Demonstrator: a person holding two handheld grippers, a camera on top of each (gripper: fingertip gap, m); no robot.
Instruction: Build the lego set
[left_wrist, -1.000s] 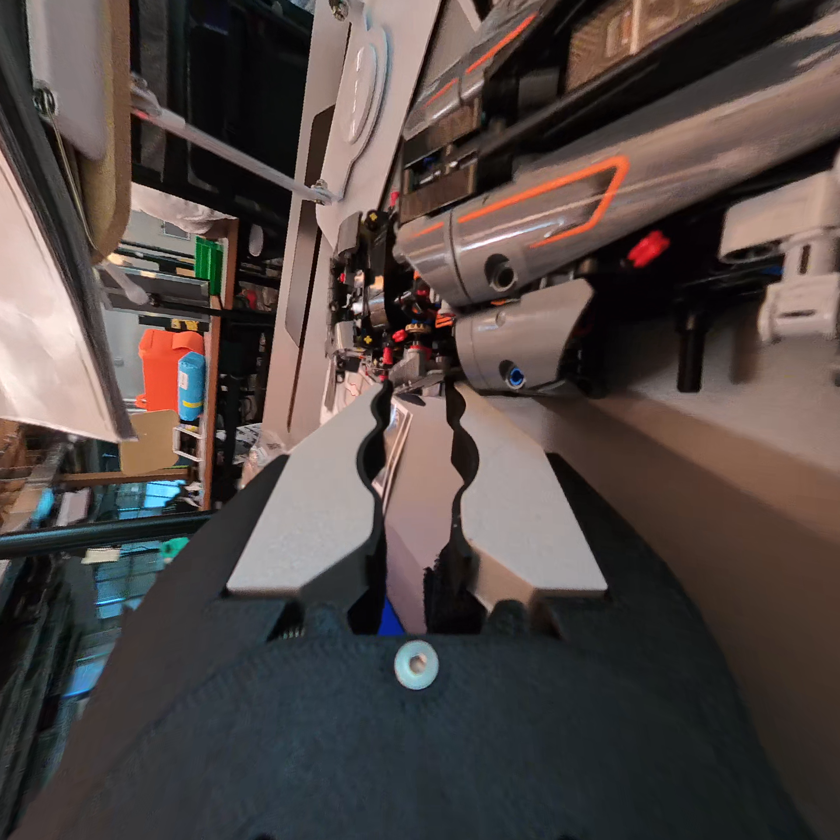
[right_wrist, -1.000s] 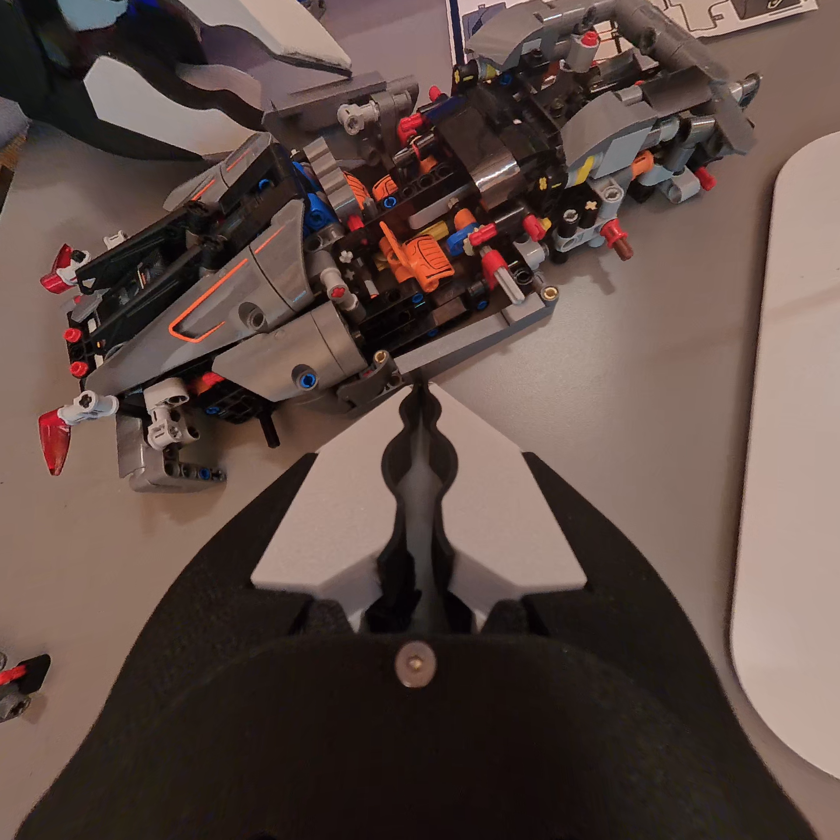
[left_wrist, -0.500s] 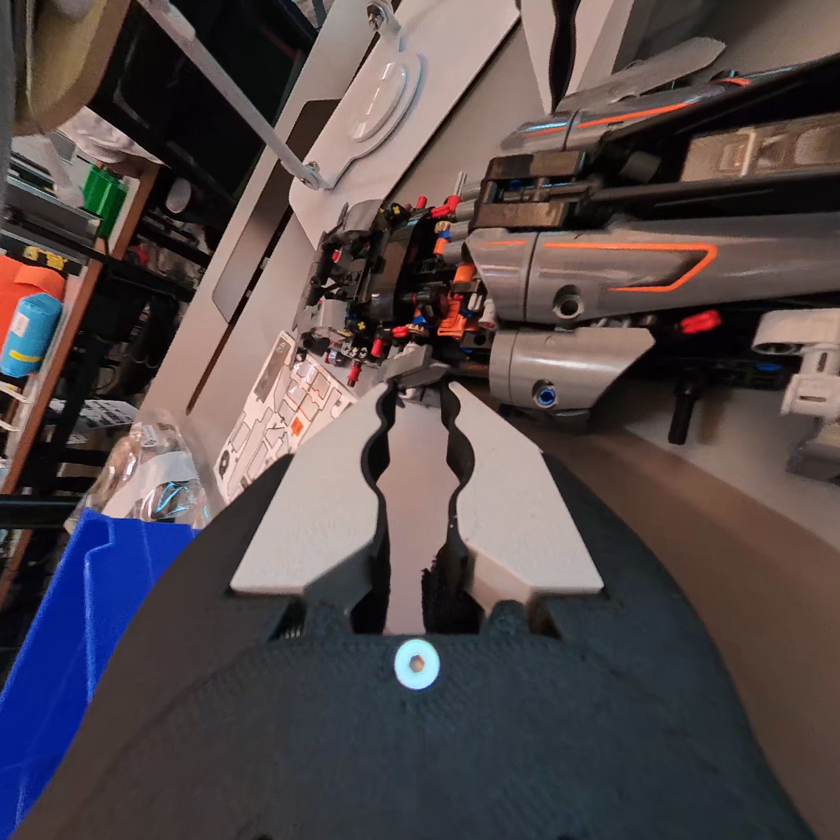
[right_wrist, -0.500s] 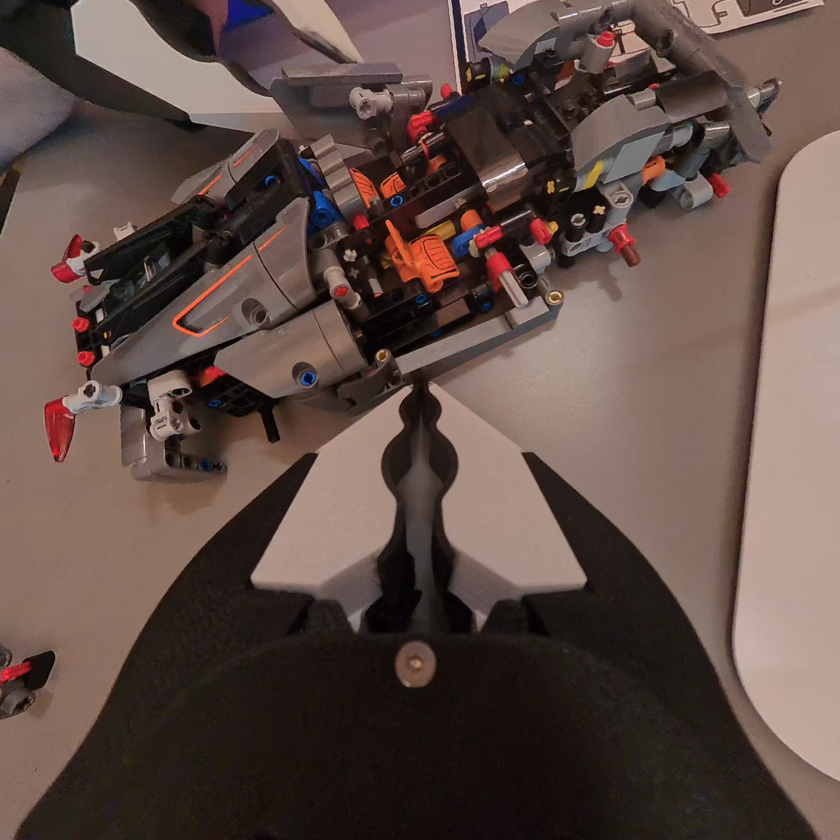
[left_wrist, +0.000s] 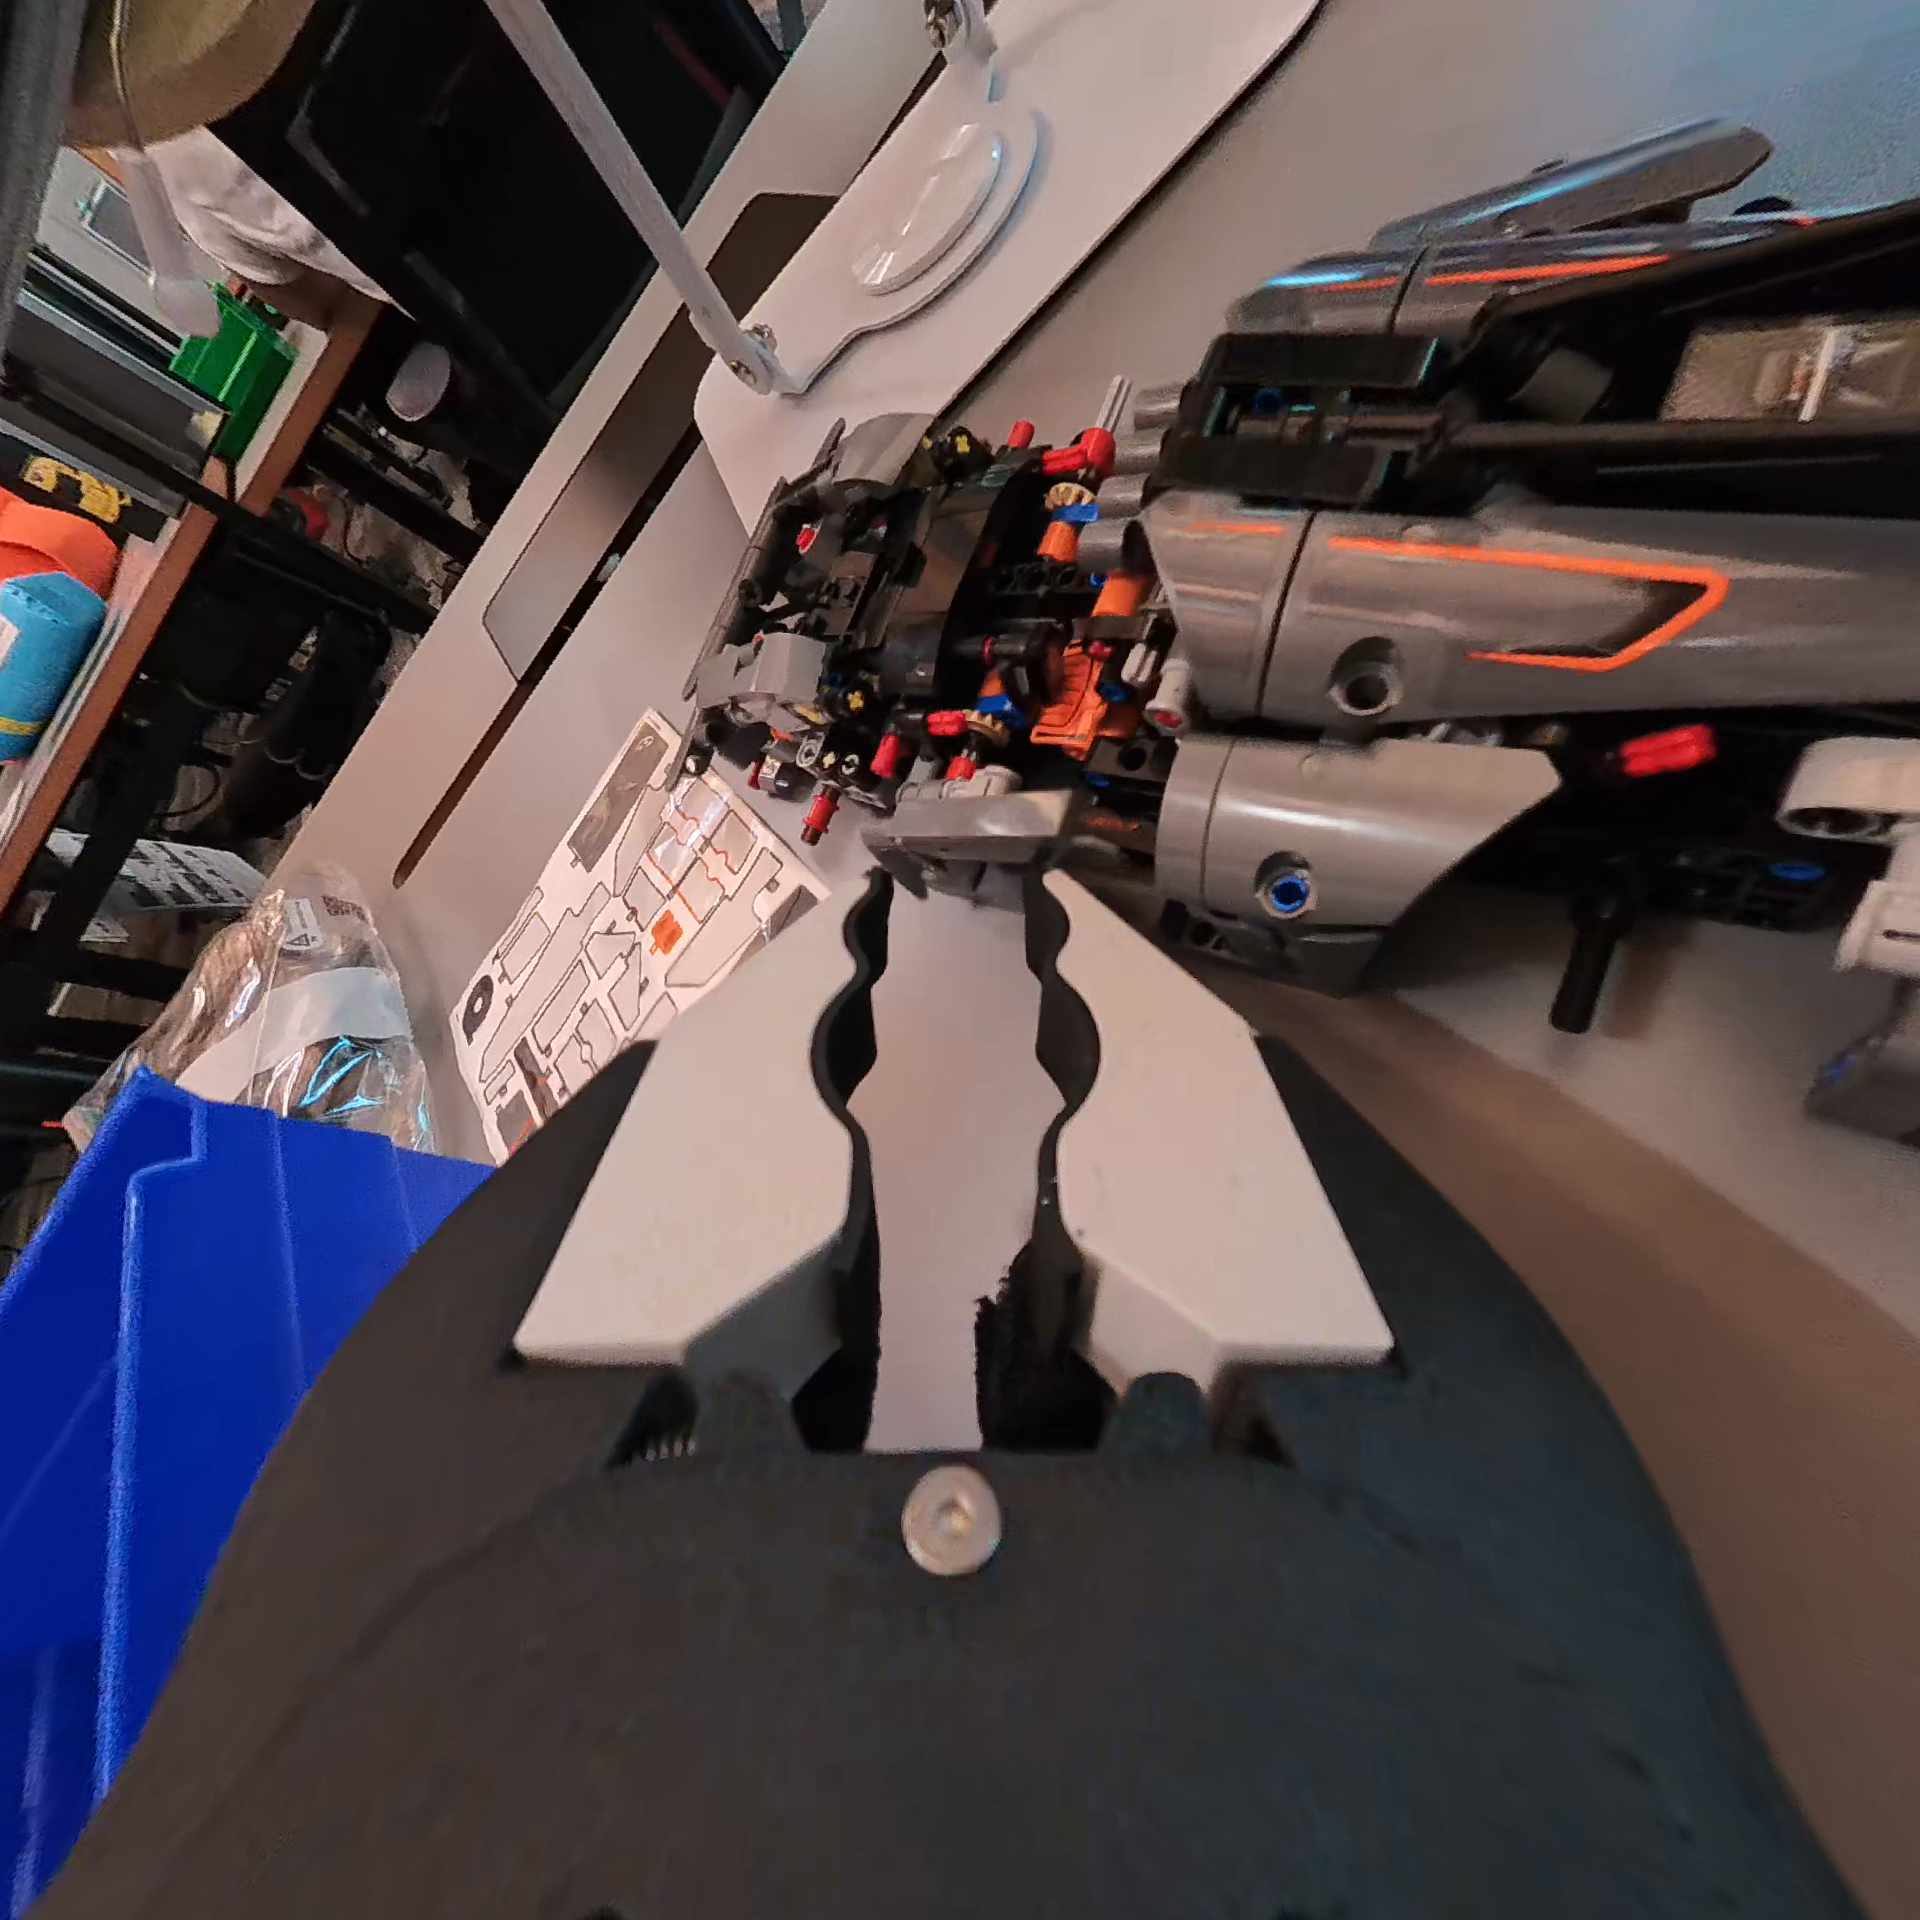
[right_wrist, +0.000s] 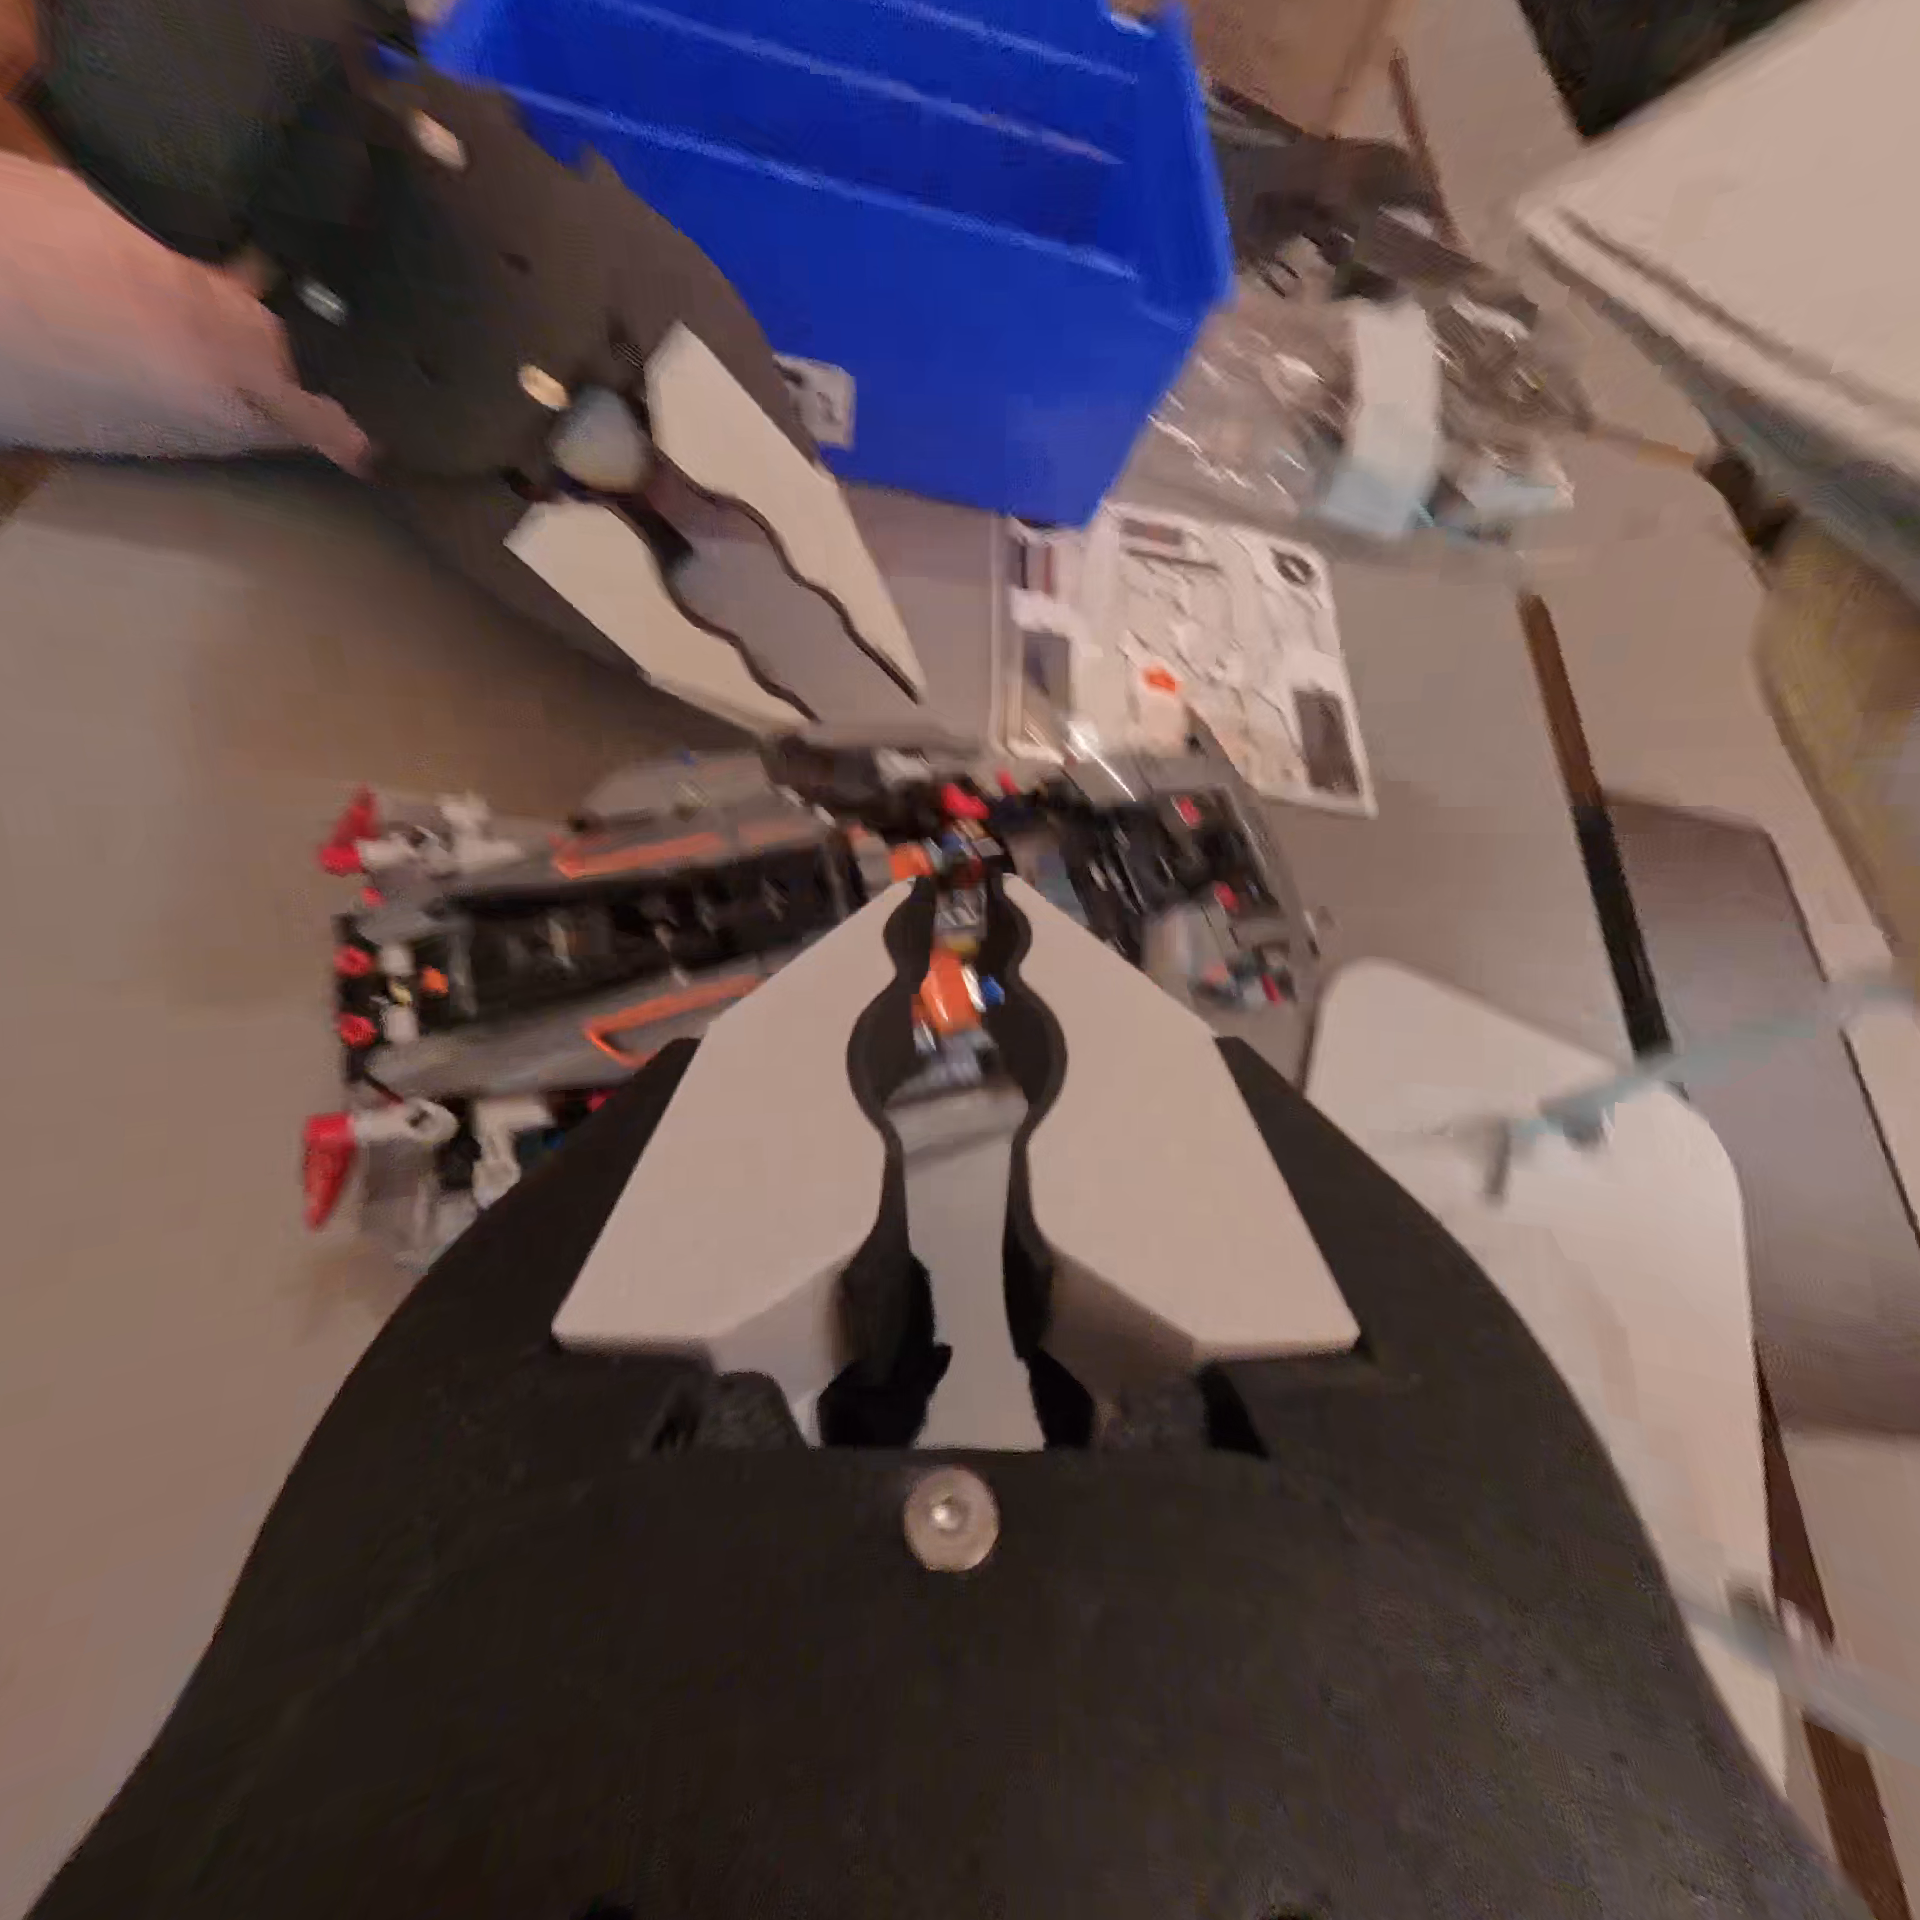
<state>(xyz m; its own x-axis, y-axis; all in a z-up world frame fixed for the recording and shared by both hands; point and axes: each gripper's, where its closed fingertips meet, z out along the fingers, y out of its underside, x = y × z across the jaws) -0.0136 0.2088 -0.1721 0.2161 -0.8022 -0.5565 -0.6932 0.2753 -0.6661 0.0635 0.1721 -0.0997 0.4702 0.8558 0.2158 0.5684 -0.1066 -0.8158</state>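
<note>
The grey and black lego vehicle (left_wrist: 1455, 623) with orange stripes lies on the grey table and also shows in the blurred right wrist view (right_wrist: 623, 935). My left gripper (left_wrist: 961, 883) is shut on a flat grey panel (left_wrist: 977, 826) at the vehicle's side edge. It shows in the right wrist view too (right_wrist: 862, 707), reaching in from the upper left. My right gripper (right_wrist: 958, 881) hangs above the vehicle's middle, its jaws slightly apart and empty. The orange seat (right_wrist: 945, 987) shows through the gap.
A blue bin (left_wrist: 156, 1351) stands beside the left gripper and shows at the back in the right wrist view (right_wrist: 883, 260). A sticker sheet (left_wrist: 623, 935), clear plastic bags (left_wrist: 291, 997) and a white stand base (right_wrist: 1507, 1195) lie around the vehicle. One gripper's finger ends stand about 12 centimeters off the other's. Left tips and right tips are each some 25 centimeters from the white stand base (right_wrist: 1507, 1195).
My right gripper has lifted up and back from the vehicle's near edge and its jaws have parted a little. My left gripper keeps its hold on the grey panel while its view swings.
</note>
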